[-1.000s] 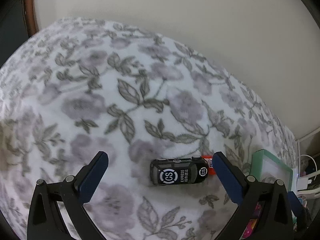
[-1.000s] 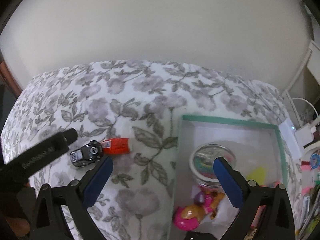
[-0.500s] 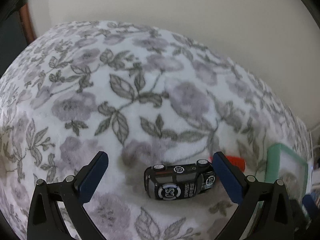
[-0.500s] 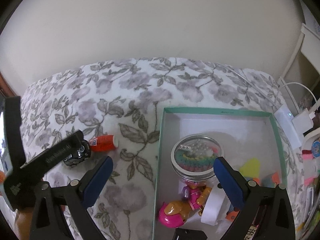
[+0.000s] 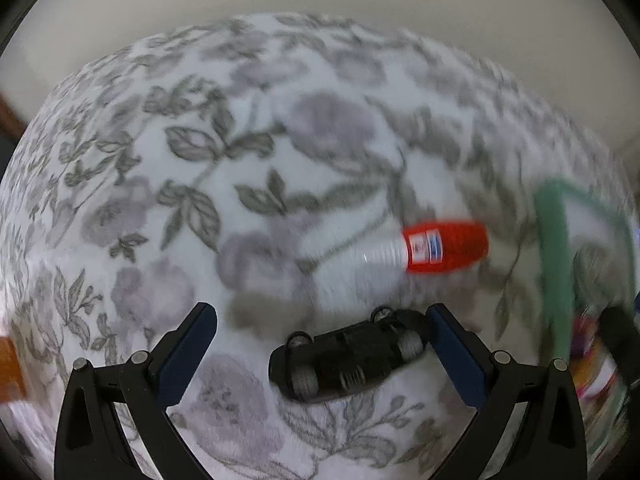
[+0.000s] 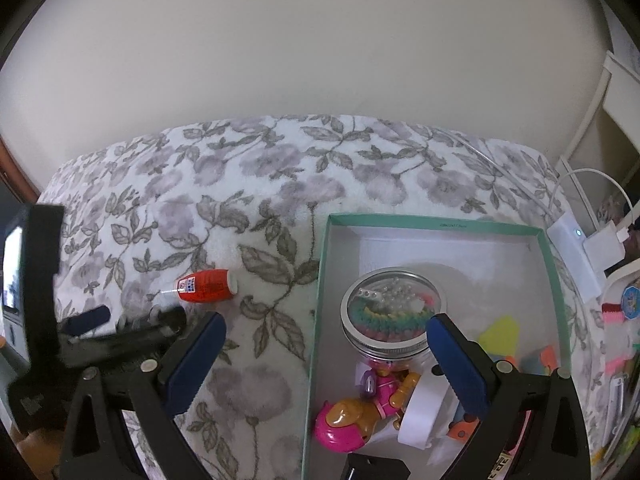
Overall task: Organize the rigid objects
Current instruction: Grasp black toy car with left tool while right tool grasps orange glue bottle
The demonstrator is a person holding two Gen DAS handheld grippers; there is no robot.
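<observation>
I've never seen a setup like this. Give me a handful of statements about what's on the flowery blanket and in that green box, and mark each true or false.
1. The toy car lies between the open fingers of the left gripper, wheels showing. True.
2. The red bottle is inside the green box. False: it lies on the blanket, left of the box.
3. A glass jar with a metal lid is in the box. True.
4. The right gripper is shut on the pink toy. False: it is open and holds nothing.
5. The box is empty. False: it holds the jar, the toy and other bits.
</observation>
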